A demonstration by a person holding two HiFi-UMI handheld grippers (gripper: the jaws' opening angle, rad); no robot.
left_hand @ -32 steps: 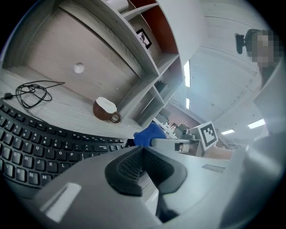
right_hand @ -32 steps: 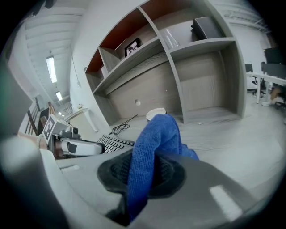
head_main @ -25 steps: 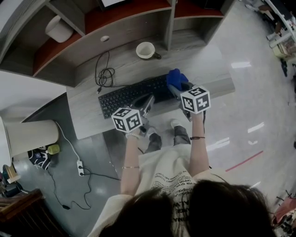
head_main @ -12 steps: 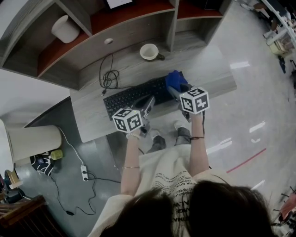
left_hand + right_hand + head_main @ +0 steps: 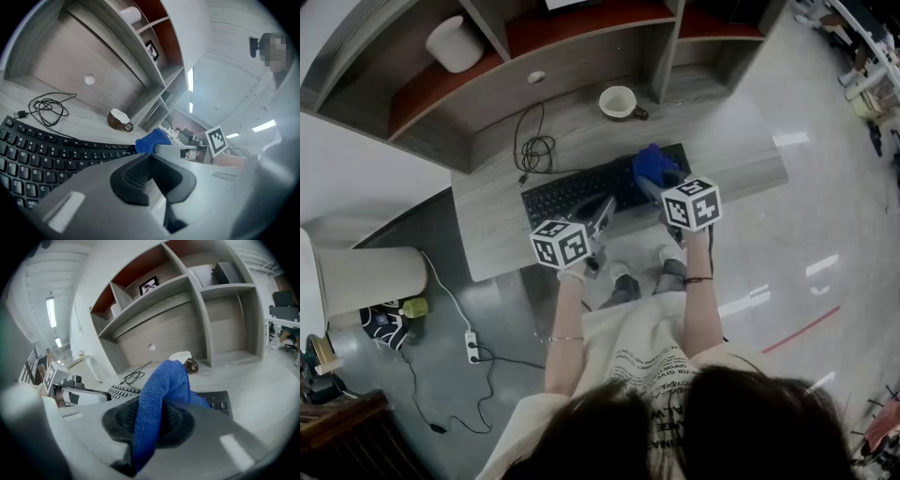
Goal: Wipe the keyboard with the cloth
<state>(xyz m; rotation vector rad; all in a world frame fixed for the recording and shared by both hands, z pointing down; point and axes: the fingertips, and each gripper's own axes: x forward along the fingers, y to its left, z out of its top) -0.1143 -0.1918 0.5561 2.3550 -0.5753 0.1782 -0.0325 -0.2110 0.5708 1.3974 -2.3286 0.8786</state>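
Note:
A black keyboard (image 5: 581, 192) lies along the front of the grey desk (image 5: 487, 230). My right gripper (image 5: 659, 187) is shut on a blue cloth (image 5: 652, 164), and the cloth rests over the keyboard's right end. In the right gripper view the blue cloth (image 5: 161, 394) is pinched between the jaws, with the keyboard (image 5: 213, 399) behind it. My left gripper (image 5: 602, 208) hovers at the keyboard's front edge, near its middle. In the left gripper view the jaws (image 5: 150, 176) are closed together with nothing between them, above the keyboard (image 5: 42, 154), and the blue cloth (image 5: 152, 140) shows to the right.
A cup (image 5: 621, 101) stands behind the keyboard and a coiled black cable (image 5: 534, 150) lies at the back left of the desk. Shelves (image 5: 441, 84) rise behind the desk, with a white pot (image 5: 455, 42) on one. A white bin (image 5: 366, 277) stands on the floor at left.
The view has shifted, so the desk sits further right and lower in frame. The right gripper with the cloth has slid a little left along the keyboard. The left gripper holds its place.

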